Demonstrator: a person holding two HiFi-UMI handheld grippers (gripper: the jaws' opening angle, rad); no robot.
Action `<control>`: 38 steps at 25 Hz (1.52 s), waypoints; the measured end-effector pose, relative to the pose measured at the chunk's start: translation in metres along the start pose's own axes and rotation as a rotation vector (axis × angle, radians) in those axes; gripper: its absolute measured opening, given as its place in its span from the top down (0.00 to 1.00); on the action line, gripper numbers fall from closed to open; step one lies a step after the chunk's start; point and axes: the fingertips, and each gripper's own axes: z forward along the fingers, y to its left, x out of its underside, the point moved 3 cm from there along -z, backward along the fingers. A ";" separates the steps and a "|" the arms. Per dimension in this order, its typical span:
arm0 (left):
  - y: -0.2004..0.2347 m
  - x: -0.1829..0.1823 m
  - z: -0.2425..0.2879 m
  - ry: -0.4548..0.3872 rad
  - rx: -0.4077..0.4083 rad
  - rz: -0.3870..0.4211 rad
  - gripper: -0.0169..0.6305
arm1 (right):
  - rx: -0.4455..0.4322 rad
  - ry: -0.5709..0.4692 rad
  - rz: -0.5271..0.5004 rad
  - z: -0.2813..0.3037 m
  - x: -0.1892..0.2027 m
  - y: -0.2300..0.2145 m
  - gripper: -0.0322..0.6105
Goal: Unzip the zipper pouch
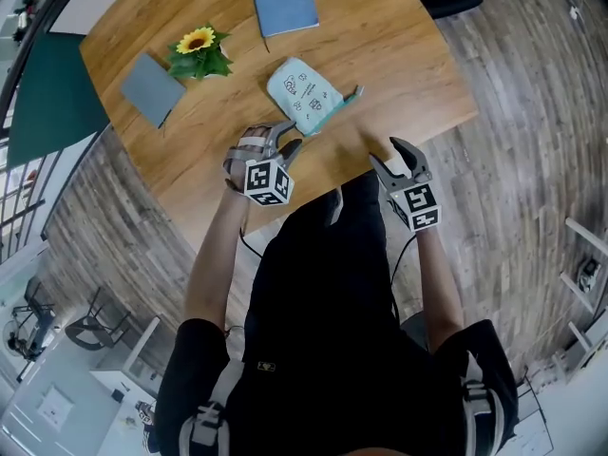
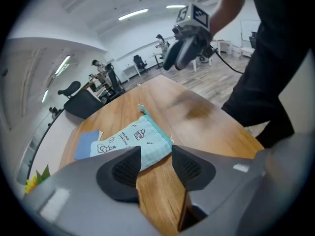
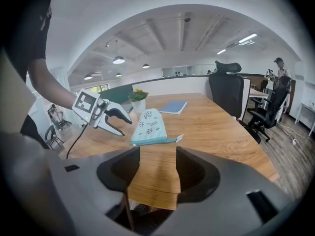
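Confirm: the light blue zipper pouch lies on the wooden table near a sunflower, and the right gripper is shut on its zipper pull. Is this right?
Not quite. The right gripper is open and empty, short of the zipper pouch; the right gripper view shows it. The rest holds.

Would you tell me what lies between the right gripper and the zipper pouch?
Just bare wooden tabletop between the right gripper and the zipper pouch, seen in the right gripper view.
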 end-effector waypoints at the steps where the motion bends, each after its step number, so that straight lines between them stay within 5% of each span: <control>1: -0.002 0.001 0.004 0.009 0.012 0.044 0.67 | -0.003 -0.002 0.008 -0.001 0.000 0.000 0.59; 12: -0.014 0.011 0.035 0.060 0.074 0.481 0.70 | -0.027 -0.010 0.025 -0.011 0.000 0.005 0.59; 19: -0.015 0.012 0.046 0.065 0.129 0.588 0.72 | -0.019 0.000 0.027 -0.013 0.003 0.004 0.59; 32: -0.023 0.013 0.053 0.045 0.131 0.530 0.94 | -0.048 -0.001 0.030 -0.009 0.006 0.013 0.59; 38: -0.019 0.006 0.059 0.024 0.148 0.355 0.96 | -0.053 0.010 0.036 -0.007 0.008 0.021 0.59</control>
